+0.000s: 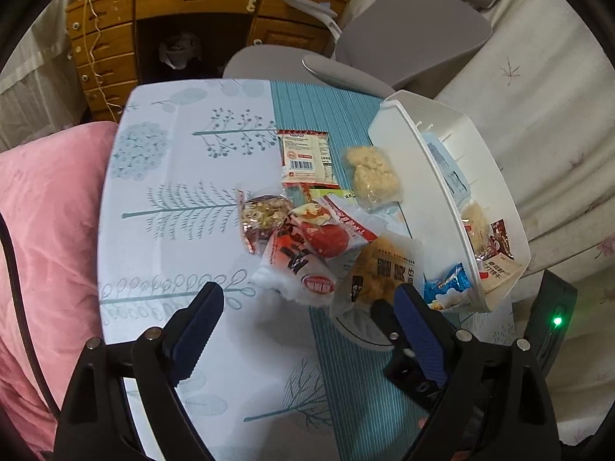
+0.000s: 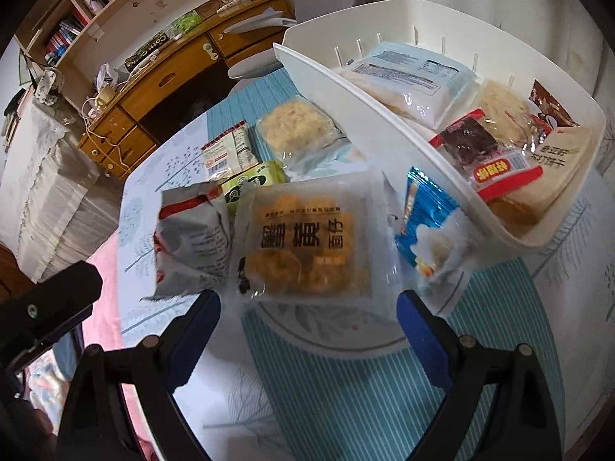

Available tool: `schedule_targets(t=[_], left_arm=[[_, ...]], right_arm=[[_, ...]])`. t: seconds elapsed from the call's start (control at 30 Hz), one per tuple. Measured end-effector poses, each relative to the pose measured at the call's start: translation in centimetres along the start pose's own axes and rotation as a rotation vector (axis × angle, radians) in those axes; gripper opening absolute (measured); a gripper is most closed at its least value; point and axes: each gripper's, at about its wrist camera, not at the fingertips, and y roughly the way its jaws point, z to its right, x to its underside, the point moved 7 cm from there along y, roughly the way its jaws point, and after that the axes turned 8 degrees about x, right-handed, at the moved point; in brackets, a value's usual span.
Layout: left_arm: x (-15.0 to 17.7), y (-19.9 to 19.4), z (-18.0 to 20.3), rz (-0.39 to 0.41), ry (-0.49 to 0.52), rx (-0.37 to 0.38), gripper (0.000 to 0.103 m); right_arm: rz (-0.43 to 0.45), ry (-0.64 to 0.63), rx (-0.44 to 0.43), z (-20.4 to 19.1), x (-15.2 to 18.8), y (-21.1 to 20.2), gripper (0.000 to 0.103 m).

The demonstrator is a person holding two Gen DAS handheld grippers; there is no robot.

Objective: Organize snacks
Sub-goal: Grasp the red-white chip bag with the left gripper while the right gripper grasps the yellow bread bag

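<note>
Several snack packets lie on the patterned table (image 1: 173, 230). A clear packet of yellow crisps (image 2: 303, 238) lies just ahead of my right gripper (image 2: 307, 326), which is open and empty. It also shows in the left wrist view (image 1: 378, 272). A blue packet (image 2: 426, 226) lies beside it against the white basket (image 2: 384, 115), which holds several packets. My left gripper (image 1: 307, 322) is open and empty, just short of a red and white packet (image 1: 303, 265). The right gripper's fingertip (image 1: 384, 317) shows in the left wrist view.
A pale rice cake packet (image 1: 371, 173) and a barcode packet (image 1: 307, 157) lie farther back on the table. A grey chair (image 1: 403, 38) and a wooden desk (image 1: 192, 4) stand behind the table. A pink cushion (image 1: 46, 230) lies left of it.
</note>
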Motion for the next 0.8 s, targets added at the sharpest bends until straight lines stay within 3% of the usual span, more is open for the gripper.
schedule_targets(t=[0.33, 0.53, 0.8], left_arm=[[-1.8, 4.2, -0.4, -0.075, -0.027, -0.014, 0.092], [-2.1, 6.8, -0.8, -0.127, -0.044, -0.037, 0.092], [-2.8, 8.3, -1.6, -0.142, -0.092, -0.066, 0.092]], right_arm=[[0.035, -0.065, 0.060, -0.7, -1.3, 2.7, 0.094], [0.057, -0.126, 0.090, -1.4, -1.6, 3.5, 0.100], [0.065, -0.224, 0.138, -2.4, -1.8, 4.6, 0.103]])
